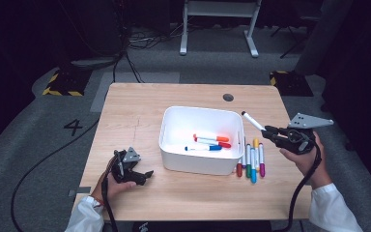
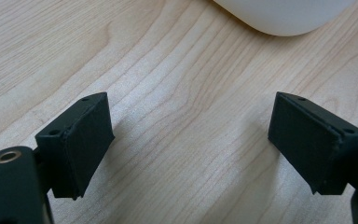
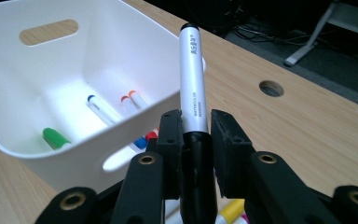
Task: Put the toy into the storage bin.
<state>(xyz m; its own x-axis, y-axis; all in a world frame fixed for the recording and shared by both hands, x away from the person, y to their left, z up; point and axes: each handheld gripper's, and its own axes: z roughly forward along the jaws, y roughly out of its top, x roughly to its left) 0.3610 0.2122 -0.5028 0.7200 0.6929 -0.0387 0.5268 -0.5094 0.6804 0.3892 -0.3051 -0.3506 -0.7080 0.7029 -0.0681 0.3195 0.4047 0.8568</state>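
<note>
Our right gripper (image 3: 195, 135) fingers squeeze a black pen (image 3: 192, 84); left gripper (image 2: 191, 144) fingers are apart. Some pens (image 1: 211, 141) lie in the white bin (image 1: 174, 128); five pens (image 1: 252, 159) wait on the worktop (image 1: 135, 106).

1. The table (image 1: 140, 111) is surfaced in pale wood grain with a matt finish.
2. The bin (image 1: 174, 126) is moulded in smooth white plastic with a slight sheen.
3. The marker (image 3: 193, 84) is finished in satin silver.
4. The jaw pads of the left gripper (image 2: 191, 140) are faced in matt black.
</note>
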